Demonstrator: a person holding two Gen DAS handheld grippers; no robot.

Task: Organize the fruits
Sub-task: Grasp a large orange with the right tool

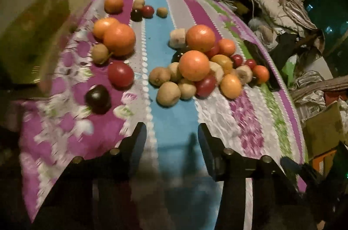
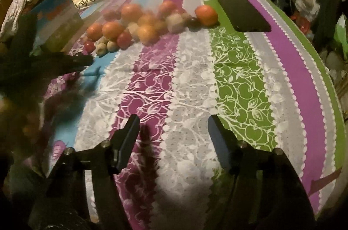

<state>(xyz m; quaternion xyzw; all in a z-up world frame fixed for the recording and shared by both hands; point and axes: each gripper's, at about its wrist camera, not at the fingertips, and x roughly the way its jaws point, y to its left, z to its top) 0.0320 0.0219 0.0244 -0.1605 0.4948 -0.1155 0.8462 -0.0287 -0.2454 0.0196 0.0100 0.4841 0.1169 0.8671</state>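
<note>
Fruits [image 1: 195,64] lay unsorted in loose heaps on the striped bedsheet [image 2: 239,82]. Left claw [image 1: 171,132] and right claw [image 2: 174,123] both stood apart, empty, short of the fruit. Sorting appeared not yet begun; the next move called for closing in on one piece.

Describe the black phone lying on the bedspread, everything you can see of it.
The phone is a flat, dark rectangular slab with rounded corners, its face blank and slightly glossy. It lies flat on the striped bedspread, across the green and purple stripes near the edge, angled to the stripes. The pile of fruit sits beside it; in the left wrist view a small orange fruit lies right against its long edge. Neither gripper is near it.
</note>
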